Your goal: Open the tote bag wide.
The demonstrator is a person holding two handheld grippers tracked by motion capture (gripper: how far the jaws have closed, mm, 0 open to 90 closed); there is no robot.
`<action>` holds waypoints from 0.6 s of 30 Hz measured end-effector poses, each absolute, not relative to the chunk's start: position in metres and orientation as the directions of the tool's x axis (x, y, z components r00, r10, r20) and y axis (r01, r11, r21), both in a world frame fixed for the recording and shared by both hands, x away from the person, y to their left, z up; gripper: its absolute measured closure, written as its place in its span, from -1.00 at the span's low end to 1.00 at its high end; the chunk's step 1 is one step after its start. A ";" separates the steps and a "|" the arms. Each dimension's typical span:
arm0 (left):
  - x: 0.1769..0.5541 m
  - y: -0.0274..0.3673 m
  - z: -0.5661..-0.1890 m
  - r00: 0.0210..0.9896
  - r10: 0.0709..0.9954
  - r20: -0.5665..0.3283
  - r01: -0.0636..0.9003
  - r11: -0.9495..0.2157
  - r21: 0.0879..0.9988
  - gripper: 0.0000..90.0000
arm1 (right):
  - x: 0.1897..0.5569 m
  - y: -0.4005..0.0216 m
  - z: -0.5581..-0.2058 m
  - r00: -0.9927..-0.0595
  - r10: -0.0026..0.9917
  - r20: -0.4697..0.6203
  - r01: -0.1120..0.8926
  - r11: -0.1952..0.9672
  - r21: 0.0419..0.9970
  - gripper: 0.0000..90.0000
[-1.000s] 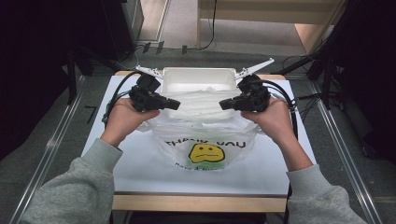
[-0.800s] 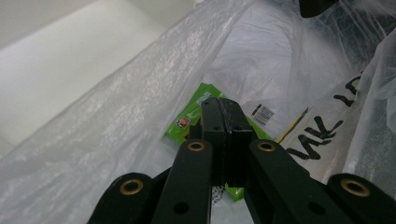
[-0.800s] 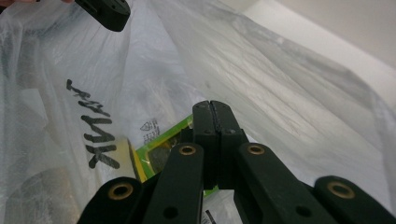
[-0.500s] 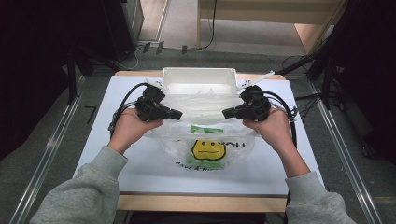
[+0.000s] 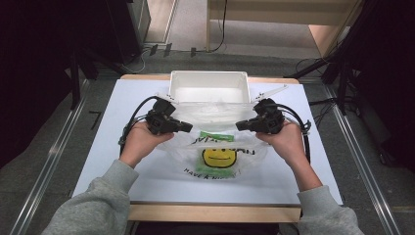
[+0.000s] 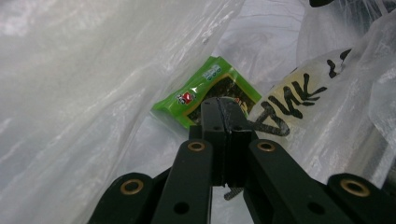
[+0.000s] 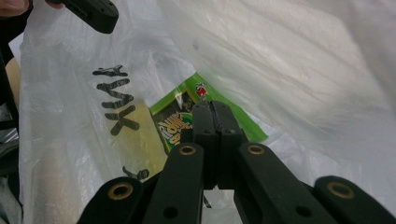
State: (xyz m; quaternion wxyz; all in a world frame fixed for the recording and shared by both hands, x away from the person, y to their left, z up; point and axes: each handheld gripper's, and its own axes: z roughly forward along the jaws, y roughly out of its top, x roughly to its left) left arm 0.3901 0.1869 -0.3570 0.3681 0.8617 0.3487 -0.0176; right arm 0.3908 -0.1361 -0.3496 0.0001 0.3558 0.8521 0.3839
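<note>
A white-covered worktop [image 5: 98, 147] with a bare wooden front edge stands on a grey floor. At its far edge sits an open white bin [image 5: 208, 87]. In front of the bin, mid-worktop, lies a clear plastic bag [image 5: 215, 156] printed with a yellow smiley face, a green packet [image 5: 211, 135] showing through its film.

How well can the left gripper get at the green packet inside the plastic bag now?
Probably not yet. The left gripper is shut on the plastic bag, and the green packet lies deeper inside, past its closed jaws. It would have to let go first.
</note>
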 end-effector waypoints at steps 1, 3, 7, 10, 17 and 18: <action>0.390 0.187 -0.359 0.753 0.590 -0.290 0.617 -0.482 0.622 1.00 | 0.391 -0.137 -0.352 -0.744 0.609 0.273 0.609 0.451 0.653 1.00; 0.389 0.187 -0.363 0.752 0.590 -0.293 0.618 -0.479 0.623 1.00 | 0.391 -0.138 -0.356 -0.739 0.613 0.280 0.616 0.446 0.649 1.00; 0.388 0.188 -0.370 0.743 0.596 -0.305 0.631 -0.469 0.619 1.00 | 0.389 -0.140 -0.365 -0.731 0.618 0.289 0.625 0.437 0.647 1.00; 0.387 0.189 -0.375 0.743 0.596 -0.305 0.631 -0.470 0.617 1.00 | 0.388 -0.142 -0.370 -0.722 0.625 0.297 0.635 0.430 0.642 1.00; 0.384 0.189 -0.386 0.735 0.605 -0.307 0.639 -0.466 0.613 1.00 | 0.385 -0.143 -0.385 -0.710 0.635 0.305 0.647 0.419 0.637 1.00; 0.383 0.189 -0.387 0.733 0.608 -0.303 0.639 -0.465 0.612 1.00 | 0.384 -0.143 -0.387 -0.712 0.633 0.304 0.645 0.419 0.639 1.00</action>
